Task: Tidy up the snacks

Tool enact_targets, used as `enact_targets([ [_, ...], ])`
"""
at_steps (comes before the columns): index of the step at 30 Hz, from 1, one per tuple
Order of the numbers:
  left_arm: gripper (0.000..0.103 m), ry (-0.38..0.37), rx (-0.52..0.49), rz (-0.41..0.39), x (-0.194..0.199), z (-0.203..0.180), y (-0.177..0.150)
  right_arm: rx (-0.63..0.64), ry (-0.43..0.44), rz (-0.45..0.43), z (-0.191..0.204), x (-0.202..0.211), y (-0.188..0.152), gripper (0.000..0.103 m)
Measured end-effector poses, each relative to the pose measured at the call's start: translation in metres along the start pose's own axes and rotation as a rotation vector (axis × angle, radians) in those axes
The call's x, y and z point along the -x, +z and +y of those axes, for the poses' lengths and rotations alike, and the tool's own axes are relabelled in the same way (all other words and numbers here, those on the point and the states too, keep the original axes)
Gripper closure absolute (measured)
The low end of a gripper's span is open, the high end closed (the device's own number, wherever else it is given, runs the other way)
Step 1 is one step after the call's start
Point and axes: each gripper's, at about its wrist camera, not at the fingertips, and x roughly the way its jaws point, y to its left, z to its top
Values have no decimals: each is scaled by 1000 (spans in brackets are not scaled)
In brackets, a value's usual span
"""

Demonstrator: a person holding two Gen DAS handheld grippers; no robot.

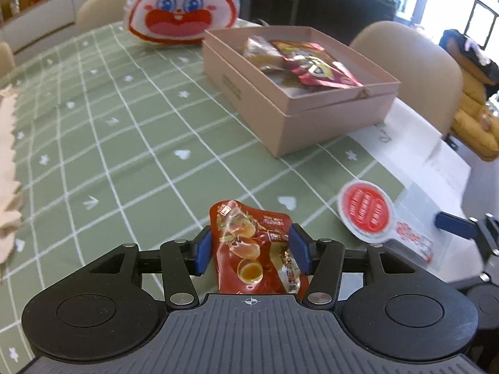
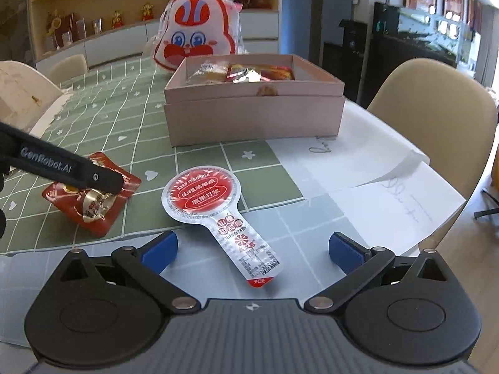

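My left tongs [image 1: 251, 249] straddle the red snack packet [image 1: 255, 246] lying on the green checked tabletop [image 1: 124, 155]; the blue pads sit close on both sides, but I cannot tell whether they press it. My right tongs [image 2: 252, 249] stand wide apart around the stem of the lollipop-shaped pouch [image 2: 215, 205], not touching it. The pink box [image 2: 252, 115], farther off, already holds snacks, with the rabbit bag [image 2: 196, 34] behind it.
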Motion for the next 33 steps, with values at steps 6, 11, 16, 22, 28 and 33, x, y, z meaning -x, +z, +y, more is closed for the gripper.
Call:
enact_targets([
  [6, 45, -49, -31, 44, 1, -10, -2, 18, 20, 82, -2, -5, 11, 0],
  [11, 44, -68, -18, 48, 0, -8, -3, 63, 88, 192, -13, -9, 29, 4],
  [16, 49, -81, 0, 10, 16, -2, -4, 30, 45, 153, -27, 10, 36, 5],
  [22, 49, -76, -94, -79, 44, -18, -12, 28, -40, 103, -39, 33, 44, 5],
  [28, 44, 1, -250, -33, 22, -52, -25, -25, -68, 109, -53, 35, 47, 5],
  [33, 30, -57, -286, -45, 17, -60, -28, -45, -67, 127, -60, 36, 41, 5],
])
